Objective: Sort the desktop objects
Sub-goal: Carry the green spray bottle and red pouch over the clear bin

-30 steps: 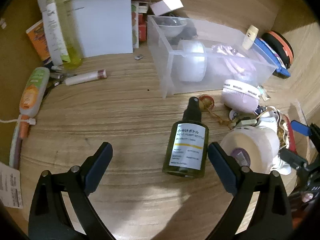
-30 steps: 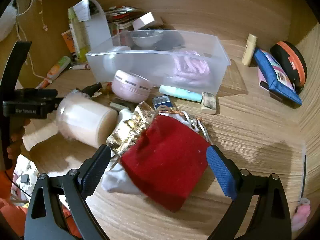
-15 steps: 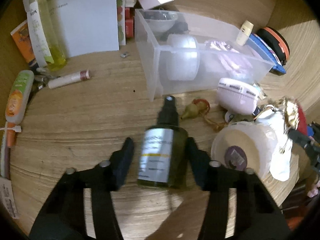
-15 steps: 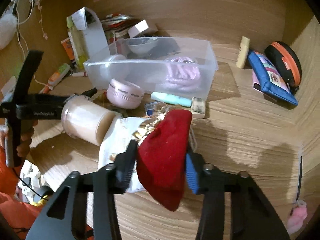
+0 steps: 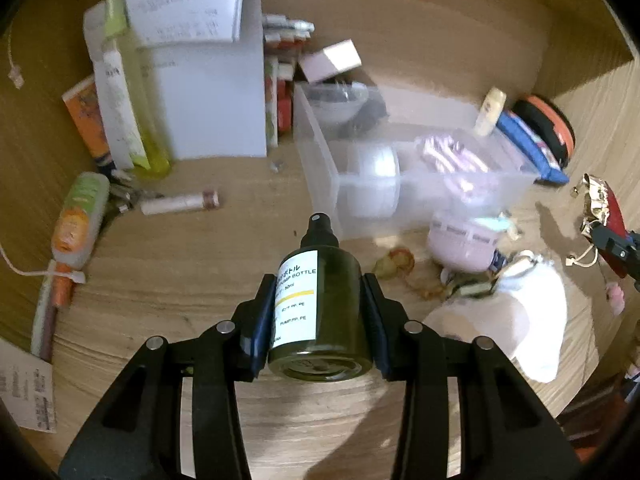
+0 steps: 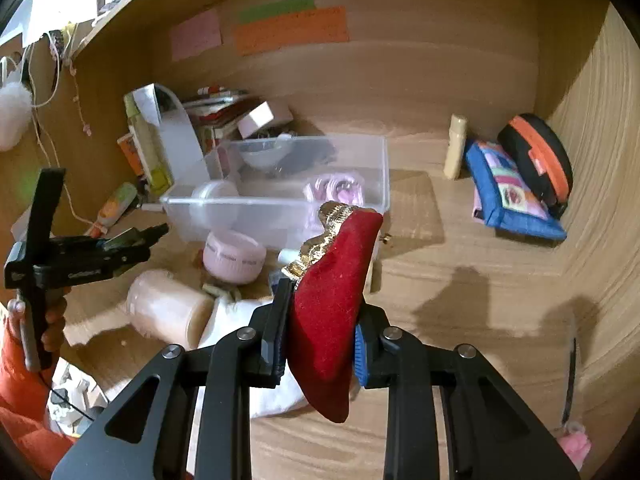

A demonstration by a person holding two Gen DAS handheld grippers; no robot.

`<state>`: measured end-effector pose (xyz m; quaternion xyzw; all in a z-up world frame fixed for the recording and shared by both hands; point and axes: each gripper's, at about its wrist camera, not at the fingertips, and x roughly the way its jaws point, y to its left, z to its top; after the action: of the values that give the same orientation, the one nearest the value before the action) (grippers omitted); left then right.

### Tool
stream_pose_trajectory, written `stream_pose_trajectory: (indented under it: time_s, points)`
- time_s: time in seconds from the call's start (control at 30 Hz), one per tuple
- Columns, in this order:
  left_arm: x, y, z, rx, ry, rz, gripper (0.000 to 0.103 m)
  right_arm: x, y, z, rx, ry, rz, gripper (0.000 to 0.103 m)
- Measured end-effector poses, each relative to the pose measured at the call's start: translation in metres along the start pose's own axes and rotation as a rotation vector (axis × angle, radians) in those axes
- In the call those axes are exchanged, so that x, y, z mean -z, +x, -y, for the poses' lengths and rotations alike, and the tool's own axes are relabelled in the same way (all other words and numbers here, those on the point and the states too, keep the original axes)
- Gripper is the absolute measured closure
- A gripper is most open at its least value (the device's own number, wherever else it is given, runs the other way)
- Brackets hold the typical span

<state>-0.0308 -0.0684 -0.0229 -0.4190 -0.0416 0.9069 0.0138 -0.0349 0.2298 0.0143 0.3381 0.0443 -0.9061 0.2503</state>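
Left gripper [image 5: 320, 312] has just closed its jaws on the dark pump bottle [image 5: 320, 304], pads pressing both sides, bottle clear of the desk [image 5: 180, 264] with its nozzle aimed at the clear bin [image 5: 400, 184]. Right gripper [image 6: 320, 344] has likewise just closed its jaws, pinching the red velvet pouch [image 6: 332, 304], which sticks up with its gold trim on top. Step in hand: both picks made, carry phase. Next move likely calls for bringing each item over the bin's rim, clear of the pink jar [image 6: 234, 256] and white bag [image 5: 536, 320] in front.
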Motion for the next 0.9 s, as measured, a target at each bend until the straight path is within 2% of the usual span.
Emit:
stream_pose_trajectory:
  time_s: [0.4,0.6,0.9]
  points:
    - [-0.051,-0.029,0.003,0.008,-0.031,0.157,0.062,-0.054,0.009,0.009,-0.015,-0.004,0.09,0.08]
    - [-0.078,-0.013,0.006,0.018,-0.048,0.166,0.062,-0.08,0.032,0.002,-0.024,-0.019,0.094,0.08]
    - [-0.113,0.013,0.02,0.038,-0.037,0.151,0.062,-0.11,0.075,-0.007,0.029,-0.072,0.054,0.08]
